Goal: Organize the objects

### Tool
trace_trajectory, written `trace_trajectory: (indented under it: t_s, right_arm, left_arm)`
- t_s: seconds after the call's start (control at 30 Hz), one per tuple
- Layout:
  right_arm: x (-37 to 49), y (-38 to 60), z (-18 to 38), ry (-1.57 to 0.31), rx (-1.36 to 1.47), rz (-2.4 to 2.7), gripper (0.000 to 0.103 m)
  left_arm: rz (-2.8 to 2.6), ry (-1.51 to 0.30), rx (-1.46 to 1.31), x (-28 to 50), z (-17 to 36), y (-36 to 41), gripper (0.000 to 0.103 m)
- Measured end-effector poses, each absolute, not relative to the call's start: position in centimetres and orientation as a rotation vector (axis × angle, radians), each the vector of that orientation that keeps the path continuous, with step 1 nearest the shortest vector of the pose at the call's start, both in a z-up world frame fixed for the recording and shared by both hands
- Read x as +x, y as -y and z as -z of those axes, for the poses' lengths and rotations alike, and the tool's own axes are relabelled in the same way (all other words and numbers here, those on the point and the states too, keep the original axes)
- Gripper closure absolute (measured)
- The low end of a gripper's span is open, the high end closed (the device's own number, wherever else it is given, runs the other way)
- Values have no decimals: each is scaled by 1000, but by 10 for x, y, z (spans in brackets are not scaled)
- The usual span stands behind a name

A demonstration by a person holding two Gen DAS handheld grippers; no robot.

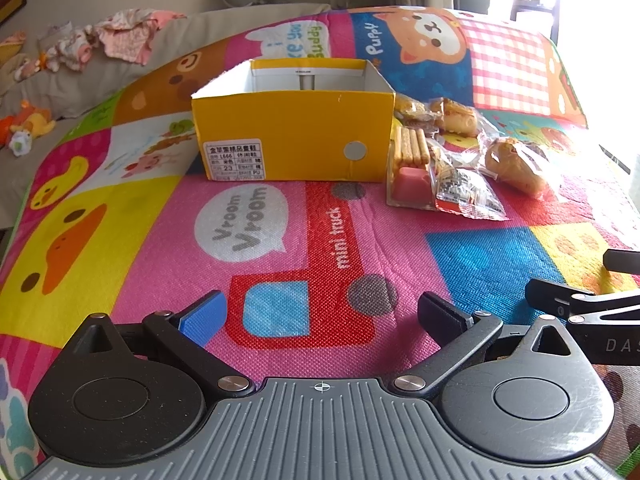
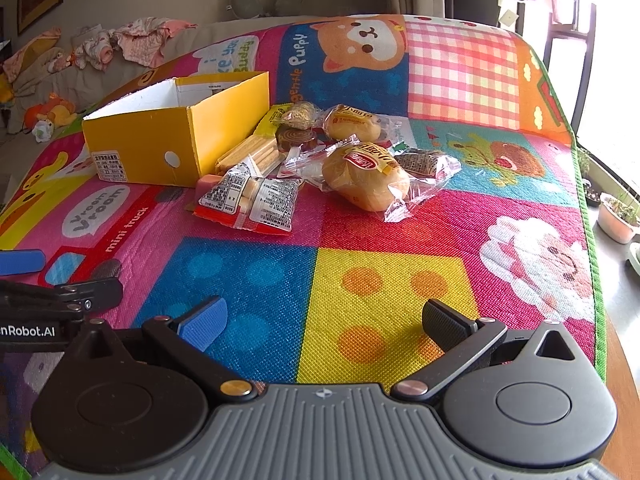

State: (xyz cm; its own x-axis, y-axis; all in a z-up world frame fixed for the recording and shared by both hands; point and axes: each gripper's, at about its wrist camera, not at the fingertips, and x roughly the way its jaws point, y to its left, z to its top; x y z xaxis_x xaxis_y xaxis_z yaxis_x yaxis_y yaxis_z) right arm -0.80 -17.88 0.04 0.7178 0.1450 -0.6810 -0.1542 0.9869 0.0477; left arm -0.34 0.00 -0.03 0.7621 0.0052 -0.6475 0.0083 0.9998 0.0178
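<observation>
An open yellow shoebox [image 1: 294, 136] [image 2: 160, 140] stands on a colourful cartoon play mat [image 1: 120, 216] [image 2: 380, 288]. Its inside looks empty. Right of the box lies a pile of wrapped snacks: a biscuit-stick pack [image 1: 412, 164] [image 2: 248, 196], a large wrapped bun [image 1: 516, 164] [image 2: 366, 178], a smaller bun [image 2: 352, 124] and a swirl cake [image 2: 294, 138]. My left gripper [image 1: 322, 314] is open and empty, low over the mat, well short of the box. My right gripper [image 2: 324, 320] is open and empty, near the mat's front, short of the snacks.
A grey sofa [image 1: 64, 80] with baby clothes [image 2: 132, 40] and plush toys [image 1: 28, 124] stands behind and left of the mat. Potted plants [image 2: 618, 216] sit past the mat's right edge by a bright window. Each gripper shows at the other view's side edge.
</observation>
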Motion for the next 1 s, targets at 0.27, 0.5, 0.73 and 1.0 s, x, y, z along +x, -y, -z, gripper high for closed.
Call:
trace_trajectory:
  t_s: [0.27,0.5,0.73,1.0]
  right_arm:
    - [5,181,-7,-833,98,-106,0]
    - [11,172,-7,-884,32,-87,0]
    - [24,176,-14,-1009,-14,-182,0]
    - [-4,199,-89,-1057,-51,-197,0]
  left_arm:
    - [2,-706,20,-3,-1,1,0]
    - [3,-712,34,-3,-1,3,0]
    - [2,-787,53,1,-12,0,1]
    - [-32,-914,-25,-31,-82,-12,1]
